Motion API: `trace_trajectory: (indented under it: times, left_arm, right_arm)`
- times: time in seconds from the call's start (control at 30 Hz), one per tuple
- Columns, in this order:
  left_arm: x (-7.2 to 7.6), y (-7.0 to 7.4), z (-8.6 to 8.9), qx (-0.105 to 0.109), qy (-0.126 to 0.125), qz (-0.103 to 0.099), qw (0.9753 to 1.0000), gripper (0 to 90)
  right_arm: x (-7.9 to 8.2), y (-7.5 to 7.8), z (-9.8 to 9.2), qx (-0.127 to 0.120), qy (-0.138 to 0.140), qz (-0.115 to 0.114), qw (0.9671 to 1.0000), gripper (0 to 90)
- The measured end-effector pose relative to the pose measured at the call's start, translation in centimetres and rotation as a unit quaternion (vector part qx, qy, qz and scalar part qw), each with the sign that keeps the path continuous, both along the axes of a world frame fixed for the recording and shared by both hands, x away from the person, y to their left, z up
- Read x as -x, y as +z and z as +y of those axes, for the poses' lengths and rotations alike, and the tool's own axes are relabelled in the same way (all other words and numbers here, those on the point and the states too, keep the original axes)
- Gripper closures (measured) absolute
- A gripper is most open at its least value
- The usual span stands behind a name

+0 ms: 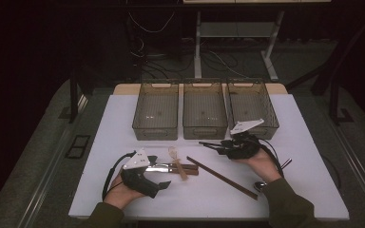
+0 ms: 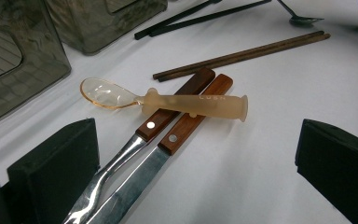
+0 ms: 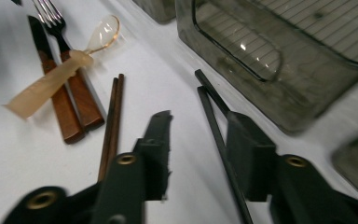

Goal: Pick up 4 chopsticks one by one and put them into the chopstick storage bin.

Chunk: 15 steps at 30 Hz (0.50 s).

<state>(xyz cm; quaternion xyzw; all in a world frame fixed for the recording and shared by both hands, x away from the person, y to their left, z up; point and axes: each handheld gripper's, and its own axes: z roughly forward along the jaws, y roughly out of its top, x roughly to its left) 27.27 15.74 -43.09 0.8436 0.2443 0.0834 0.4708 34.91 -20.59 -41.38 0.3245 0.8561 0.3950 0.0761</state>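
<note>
The black chopsticks (image 3: 216, 130) are lying between the right gripper's (image 3: 200, 154) wide jaws (left gripper (image 2: 191, 168) also wide); one is possibly slipping out.

Olive-green sleeves (image 1: 290, 204) on both forearms. Left tool (image 1: 145, 178): black body, grey three-cornered plate on top, black cable looping from its rear. Right tool (image 1: 228, 146): same black build, pale plate, black cable trailing behind. Blocky matte-black jaws with flat pads (image 2: 56, 163). Brass-coloured rivets or screws, somewhat blurred, at the jaw pivots (image 3: 127, 159).
</note>
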Motion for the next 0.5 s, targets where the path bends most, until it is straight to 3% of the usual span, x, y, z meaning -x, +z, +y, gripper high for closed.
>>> trace_trajectory:
  times: [0.07, 0.23, 0.37, 0.5]
  left_arm:
    - [0.0, -0.1, 0.1, 0.001, 0.0, 0.001, 1.0, 0.0]
    - [0.0, -0.1, 0.3, 0.003, 0.004, 0.008, 1.0, 0.0]
    - [-0.1, -0.2, 0.7, 0.001, -0.001, 0.008, 1.0, 0.0]
    - [-0.1, -0.5, 1.3, 0.013, 0.0, 0.012, 0.9998, 0.0]
  right_arm:
    - [0.4, 0.4, -0.8, -0.005, -0.003, -0.004, 1.0, 46.8]
    - [1.5, 0.6, -3.1, -0.007, -0.012, -0.022, 0.9997, 38.8]
    - [2.4, 0.3, -5.0, -0.007, -0.011, -0.022, 0.9997, 38.7]
    - [3.1, 0.1, -6.7, -0.003, -0.016, -0.023, 0.9996, 40.4]
